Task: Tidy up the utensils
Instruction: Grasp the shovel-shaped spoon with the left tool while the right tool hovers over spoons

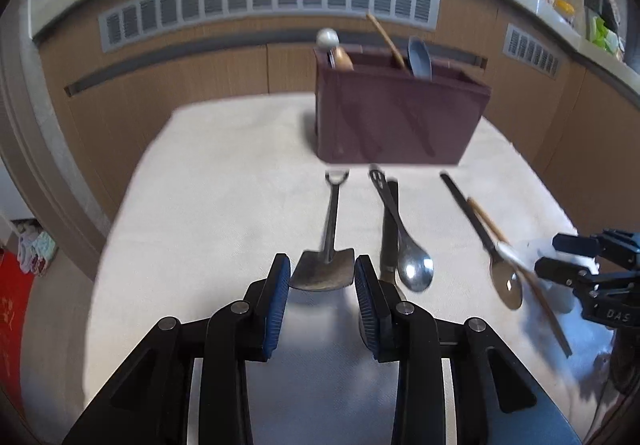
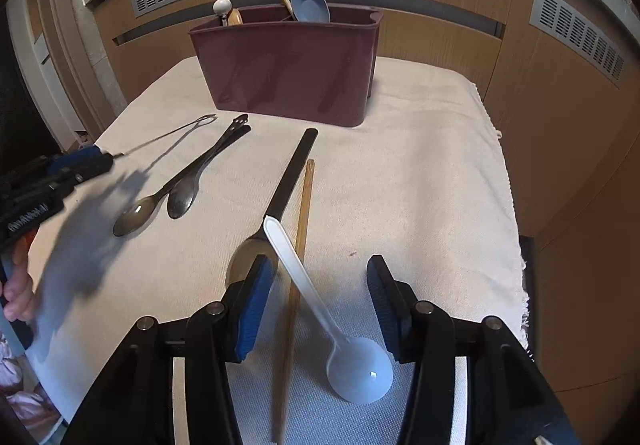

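Left tool [image 1: 322, 281]: open, blue pads on either side of the shovel-shaped spoon [image 1: 326, 265] at lower centre of the left view; whether the pads touch its blade I cannot tell.
Right tool [image 2: 320, 303]: open wide at the bottom of the right view, low over the white plastic spoon [image 2: 340, 333] and the wooden chopstick [image 2: 298, 277], gripping neither.
Caddy [image 1: 396, 113]: maroon bin standing at the far end of the cloth-covered desk [image 1: 224, 181], upper centre in both views; a white knobbed handle, a wooden piece, a wooden stick and a grey-blue spoon [image 2: 310, 5] stand in it.
Middle of left view: a steel spoon [image 1: 404, 245] lies across a dark flat utensil, just right of the shovel-shaped spoon.
Right of left view: a black-handled spoon [image 1: 486, 245] lies crossed with the chopstick, its bowl near the right tool's fingertips.
White plastic spoon: slants from centre to lower right in the right view, its handle crossing over the chopstick, its tip resting on the black-handled spoon.
Cloth: cream, fringed along its right edge.
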A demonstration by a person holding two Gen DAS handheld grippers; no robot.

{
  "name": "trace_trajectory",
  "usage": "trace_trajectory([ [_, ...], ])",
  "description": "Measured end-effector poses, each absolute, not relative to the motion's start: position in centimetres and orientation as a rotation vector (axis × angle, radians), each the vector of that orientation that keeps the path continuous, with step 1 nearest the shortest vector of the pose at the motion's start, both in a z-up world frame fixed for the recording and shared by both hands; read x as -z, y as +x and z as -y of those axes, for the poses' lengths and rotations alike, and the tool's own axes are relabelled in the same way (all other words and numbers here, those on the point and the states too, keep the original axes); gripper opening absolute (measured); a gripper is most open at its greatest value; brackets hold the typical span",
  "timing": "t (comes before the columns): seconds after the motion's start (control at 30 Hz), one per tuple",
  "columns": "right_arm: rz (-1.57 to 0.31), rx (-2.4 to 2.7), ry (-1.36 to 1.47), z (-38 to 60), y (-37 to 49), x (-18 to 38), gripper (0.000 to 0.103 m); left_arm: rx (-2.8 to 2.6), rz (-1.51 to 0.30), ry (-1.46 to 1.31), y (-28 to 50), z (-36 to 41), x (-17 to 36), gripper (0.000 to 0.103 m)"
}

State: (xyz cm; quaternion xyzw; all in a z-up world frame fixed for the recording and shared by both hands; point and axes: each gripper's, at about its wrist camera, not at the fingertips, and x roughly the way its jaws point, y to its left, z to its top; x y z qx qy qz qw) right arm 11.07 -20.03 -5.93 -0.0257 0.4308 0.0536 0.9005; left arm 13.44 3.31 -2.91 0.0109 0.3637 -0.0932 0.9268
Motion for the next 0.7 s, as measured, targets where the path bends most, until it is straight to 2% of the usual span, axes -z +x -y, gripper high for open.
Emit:
trace_trajectory([
  [0.43, -0.901, -0.248, -0.098, 12.5, 15.9, 4.1, 0.047, 0.156, -0.553, 0.01, 12.4, -6.5, -3.2, 0.027],
  [0.57, -0.94, -0.242, -0.071, 10.4, 18.4, 5.6, 0.04, 0.156, -0.545, -0.016, 12.5, -7.5, -3.3, 0.024],
  [0.7, -1.002, -0.208, -0.052, 9.3, 20.7, 7.5, 0.038, 0.158, -0.544, -0.046, 12.8, -8.3, -2.9, 0.024],
])
